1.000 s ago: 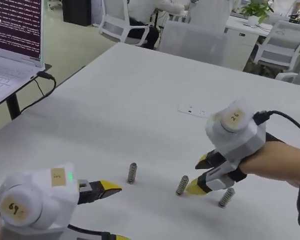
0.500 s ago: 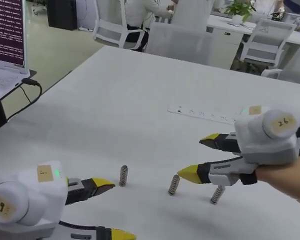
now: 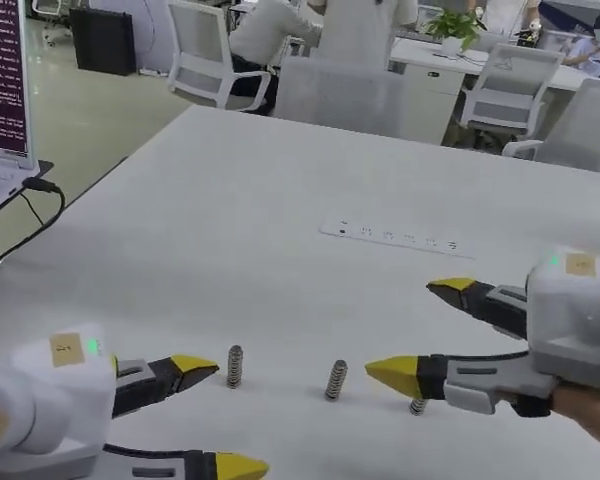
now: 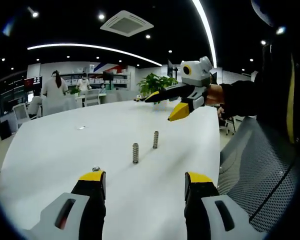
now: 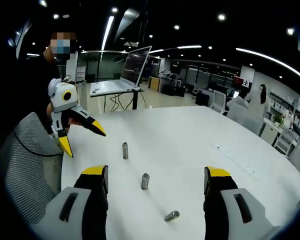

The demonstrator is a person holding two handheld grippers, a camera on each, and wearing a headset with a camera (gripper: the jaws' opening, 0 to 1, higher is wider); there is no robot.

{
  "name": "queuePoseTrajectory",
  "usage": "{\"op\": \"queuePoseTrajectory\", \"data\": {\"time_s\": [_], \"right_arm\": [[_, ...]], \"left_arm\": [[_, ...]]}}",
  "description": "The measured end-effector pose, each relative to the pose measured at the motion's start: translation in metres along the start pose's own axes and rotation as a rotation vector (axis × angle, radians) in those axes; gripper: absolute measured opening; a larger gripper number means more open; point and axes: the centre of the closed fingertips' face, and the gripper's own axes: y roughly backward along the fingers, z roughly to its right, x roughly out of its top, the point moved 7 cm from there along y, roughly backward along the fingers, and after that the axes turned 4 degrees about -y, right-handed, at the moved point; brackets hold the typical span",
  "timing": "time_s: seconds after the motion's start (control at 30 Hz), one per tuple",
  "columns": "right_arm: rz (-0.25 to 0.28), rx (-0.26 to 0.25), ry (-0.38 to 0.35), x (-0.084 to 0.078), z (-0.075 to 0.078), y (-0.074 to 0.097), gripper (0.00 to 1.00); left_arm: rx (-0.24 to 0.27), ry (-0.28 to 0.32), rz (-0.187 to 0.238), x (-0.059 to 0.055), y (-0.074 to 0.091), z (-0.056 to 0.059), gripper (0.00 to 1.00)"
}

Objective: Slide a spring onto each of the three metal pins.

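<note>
Three springs stand in a row on the white desk [image 3: 280, 200] between two hand-held grippers. The left spring [image 3: 234, 367] stands just beside the left gripper [image 3: 220, 415]; the middle spring [image 3: 335, 380] is a little apart from it; the right spring [image 3: 417, 405] sits half hidden under the lower finger of the right gripper [image 3: 405, 328].

The left gripper's yellow-tipped fingers [image 4: 92, 177] are spread wide with nothing between them; the right gripper's fingers [image 5: 95, 172] are likewise apart and empty, hovering above the desk, not touching any spring.

In the left gripper view the two farther springs read as upright coils; the nearest shows just its shiny top beside a finger. In the right gripper view the nearest spring looks slanted, which may be the fisheye edge rather than a true lean.

The pins themselves cannot be made out inside the coils; free-standing springs suggest each is threaded on one. By that reading the task looks finished or nearly so, with no loose spring on the desk and no bare pin to be seen. What may be left is to check that the right spring is seated fully.
</note>
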Motion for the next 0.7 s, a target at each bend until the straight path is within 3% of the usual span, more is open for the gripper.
{"op": "queuePoseTrajectory", "data": {"time_s": [0.37, 0.7], "right_arm": [[-0.056, -0.041, -0.1, -0.051, 0.004, 0.023, 0.81], [-0.054, -0.057, -0.167, -0.071, 0.0, 0.03, 0.82]], "left_arm": [[0.025, 0.038, 0.013, -0.004, 0.003, -0.004, 0.62], [0.024, 0.066, 0.022, -0.006, 0.0, -0.005, 0.63]]}}
